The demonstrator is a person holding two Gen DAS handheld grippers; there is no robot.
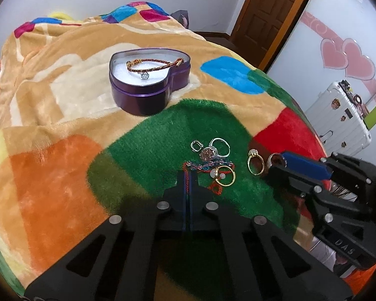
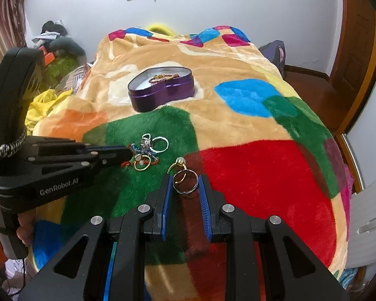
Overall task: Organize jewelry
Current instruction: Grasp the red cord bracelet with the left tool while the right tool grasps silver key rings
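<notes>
Two claws work over our bed's blanket (image 2: 250, 175): our left claw (image 1: 187, 175) pinches a red chain (image 1: 186, 173) by the jewelry pile (image 1: 213, 158); our right claw (image 2: 185, 188), parted, straddles a silver ring (image 2: 185, 181); a bracelet (image 1: 151, 65) lies in the heart tin (image 1: 148, 92)

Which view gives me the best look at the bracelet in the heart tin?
Left wrist view: the bracelet lies fully visible on the white lining of the heart tin, charm included. The right wrist view sees it lower and farther off, partly hidden by the tin's wall.
</notes>
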